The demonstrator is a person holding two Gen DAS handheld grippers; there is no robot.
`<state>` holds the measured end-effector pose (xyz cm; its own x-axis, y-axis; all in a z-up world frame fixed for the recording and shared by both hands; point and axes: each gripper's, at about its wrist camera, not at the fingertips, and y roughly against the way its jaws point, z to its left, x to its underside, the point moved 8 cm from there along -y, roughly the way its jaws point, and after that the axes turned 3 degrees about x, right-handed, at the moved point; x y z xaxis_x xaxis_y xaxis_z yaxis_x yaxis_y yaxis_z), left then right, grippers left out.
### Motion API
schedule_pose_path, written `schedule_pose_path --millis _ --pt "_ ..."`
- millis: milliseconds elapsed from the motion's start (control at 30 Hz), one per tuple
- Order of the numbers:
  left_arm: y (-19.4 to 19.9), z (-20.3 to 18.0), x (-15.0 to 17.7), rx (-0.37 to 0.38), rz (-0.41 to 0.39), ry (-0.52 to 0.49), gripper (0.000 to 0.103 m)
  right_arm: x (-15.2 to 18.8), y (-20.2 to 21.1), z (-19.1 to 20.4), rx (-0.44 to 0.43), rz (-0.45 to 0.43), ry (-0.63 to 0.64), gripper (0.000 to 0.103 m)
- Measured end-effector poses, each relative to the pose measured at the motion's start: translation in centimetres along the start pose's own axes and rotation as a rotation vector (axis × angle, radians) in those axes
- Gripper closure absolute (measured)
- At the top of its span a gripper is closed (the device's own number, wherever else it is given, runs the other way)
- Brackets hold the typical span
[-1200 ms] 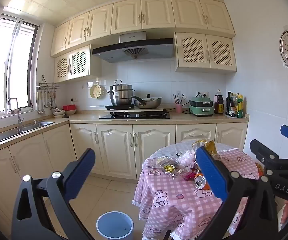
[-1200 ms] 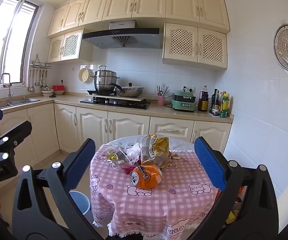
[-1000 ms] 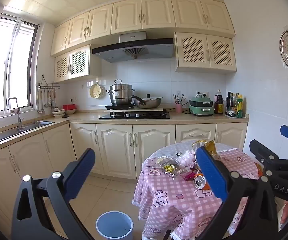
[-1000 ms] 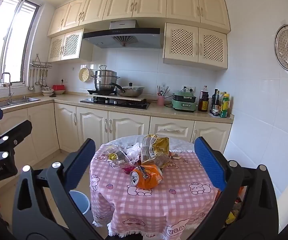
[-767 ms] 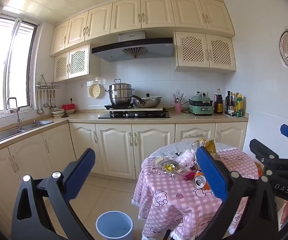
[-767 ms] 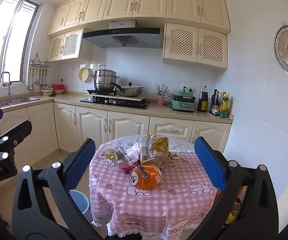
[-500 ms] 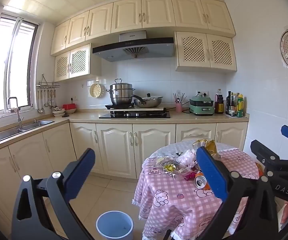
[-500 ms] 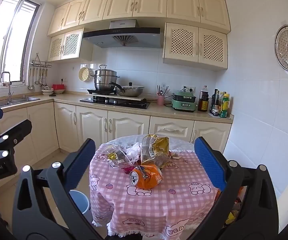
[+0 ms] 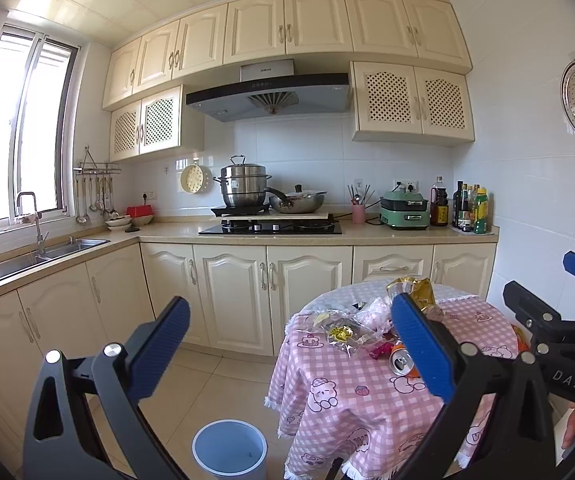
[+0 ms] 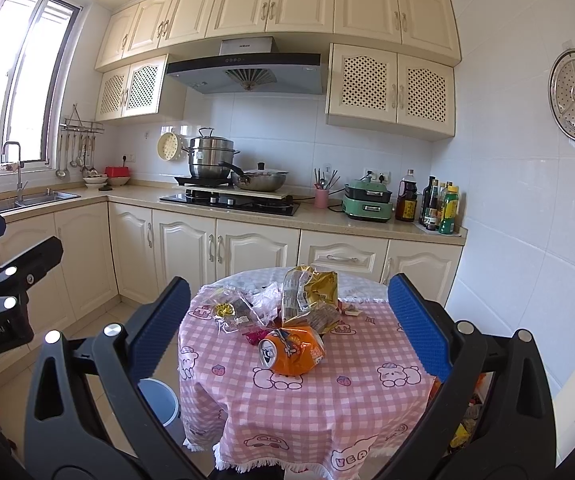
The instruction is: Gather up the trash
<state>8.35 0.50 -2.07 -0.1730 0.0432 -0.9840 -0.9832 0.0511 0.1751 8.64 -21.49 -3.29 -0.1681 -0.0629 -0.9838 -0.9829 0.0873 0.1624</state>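
Observation:
A round table with a pink checked cloth [image 10: 287, 396] carries the trash: a crushed orange can [image 10: 293, 350] on its side, a gold snack bag [image 10: 307, 292] standing behind it, and clear crinkled wrappers [image 10: 235, 310] to the left. In the left wrist view the can [image 9: 401, 360] and wrappers [image 9: 343, 334] lie right of centre. A pale blue bin [image 9: 229, 450] stands on the floor left of the table. My left gripper [image 9: 287, 352] is open and empty, well back from the table. My right gripper [image 10: 285, 326] is open, empty, framing the can from a distance.
Cream kitchen cabinets and a worktop [image 10: 247, 216] run behind the table, with a hob, pots, a green cooker and bottles [image 10: 439, 204]. A sink [image 9: 43, 256] sits at the left under a window. Tiled floor [image 9: 207, 384] lies between the table and cabinets.

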Motion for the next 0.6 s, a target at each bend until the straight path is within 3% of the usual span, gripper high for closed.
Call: schedule_pose_path --millis 600 --pt "-0.24 0.16 0.52 -0.001 0.005 0.003 0.004 0.15 -0.05 0.08 0.0 0.003 0.001 0.006"
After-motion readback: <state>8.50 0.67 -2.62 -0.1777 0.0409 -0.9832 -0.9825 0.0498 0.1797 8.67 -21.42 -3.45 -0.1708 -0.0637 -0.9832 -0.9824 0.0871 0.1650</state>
